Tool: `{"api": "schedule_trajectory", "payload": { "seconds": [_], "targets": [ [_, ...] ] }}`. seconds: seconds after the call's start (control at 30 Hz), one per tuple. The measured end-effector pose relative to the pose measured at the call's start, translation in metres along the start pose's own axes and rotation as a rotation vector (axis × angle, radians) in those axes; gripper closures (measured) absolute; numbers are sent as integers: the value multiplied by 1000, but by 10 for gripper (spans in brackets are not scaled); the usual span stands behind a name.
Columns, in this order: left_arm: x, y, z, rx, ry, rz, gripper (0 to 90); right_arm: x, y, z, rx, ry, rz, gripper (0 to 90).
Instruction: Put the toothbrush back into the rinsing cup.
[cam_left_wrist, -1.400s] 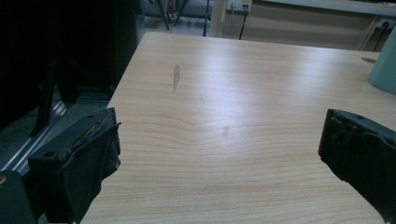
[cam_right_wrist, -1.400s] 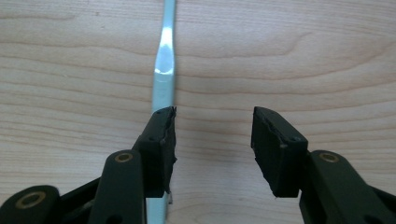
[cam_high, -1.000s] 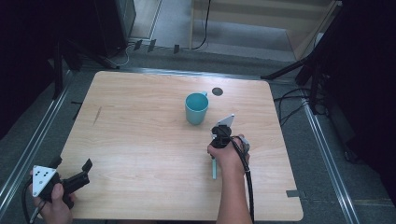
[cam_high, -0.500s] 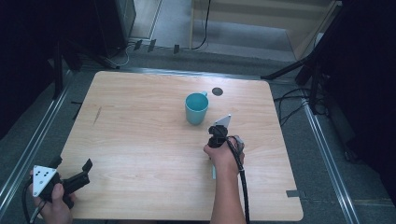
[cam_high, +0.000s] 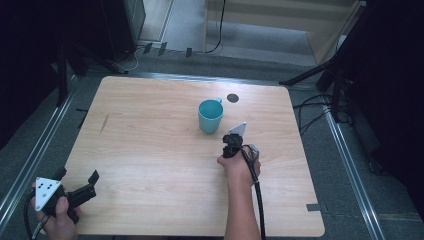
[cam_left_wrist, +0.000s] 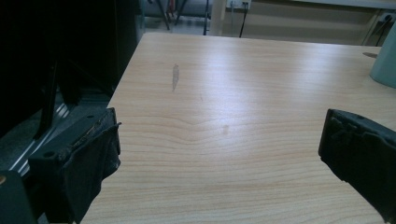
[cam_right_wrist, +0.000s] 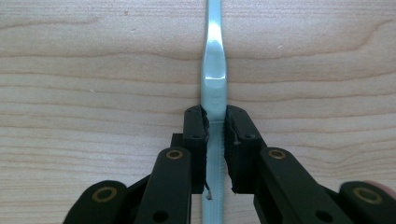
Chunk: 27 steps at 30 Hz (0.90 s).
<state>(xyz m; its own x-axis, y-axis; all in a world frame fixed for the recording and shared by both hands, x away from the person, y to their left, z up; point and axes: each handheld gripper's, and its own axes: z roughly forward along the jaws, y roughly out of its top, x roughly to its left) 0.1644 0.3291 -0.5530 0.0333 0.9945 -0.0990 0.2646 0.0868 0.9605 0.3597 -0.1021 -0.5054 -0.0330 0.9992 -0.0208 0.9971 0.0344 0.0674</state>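
A pale blue toothbrush (cam_right_wrist: 214, 70) lies flat on the wooden table (cam_high: 150, 150), its handle running straight away from me in the right gripper view. My right gripper (cam_right_wrist: 215, 116) points down at the table, and both jaws press the ribbed part of the handle. In the high view this gripper (cam_high: 232, 147) stands just in front of a teal cup (cam_high: 210, 116), and the hand hides the toothbrush. My left gripper (cam_high: 77, 176) hovers at the table's front left corner, open with nothing between its jaws (cam_left_wrist: 222, 130). The cup's side (cam_left_wrist: 385, 63) shows far off to the right in the left gripper view.
A dark round hole (cam_high: 232, 97) sits in the tabletop behind the cup. A faint streak (cam_high: 104, 123) marks the wood at the left. Metal rails (cam_high: 30, 160) run along both sides of the table, and cables (cam_high: 310, 107) lie on the floor at the right.
The right hand has shifted slightly left and now covers the toothbrush, which showed in front of it a second ago. The left gripper has not moved.
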Motion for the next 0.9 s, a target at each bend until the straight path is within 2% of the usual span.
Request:
{"api": "schedule_trajectory", "payload": {
  "seconds": [0.43, 0.47, 0.63, 0.77, 0.83, 0.9],
  "targets": [
    [-1, 0, 0, 0, 7, 2, 0, -3, 1, 0, 17, 16, 0, 801],
    [-1, 0, 0, 1, 6, 2, 0, -4, 0, 0, 31, 32, 16, 801],
    [0, 0, 0, 0, 3, -3, 0, -12, 0, -4, 24, 40, 32, 800],
    [0, 0, 0, 1, 3, -1, 0, -22, 1, -12, -13, 55, 60, 800],
    [0, 0, 0, 2, 2, -2, 0, -28, 2, -19, -68, 65, 62, 800],
    [0, 0, 0, 3, 2, -3, 0, -30, 2, -23, -106, 74, 88, 800]
  ]
}}
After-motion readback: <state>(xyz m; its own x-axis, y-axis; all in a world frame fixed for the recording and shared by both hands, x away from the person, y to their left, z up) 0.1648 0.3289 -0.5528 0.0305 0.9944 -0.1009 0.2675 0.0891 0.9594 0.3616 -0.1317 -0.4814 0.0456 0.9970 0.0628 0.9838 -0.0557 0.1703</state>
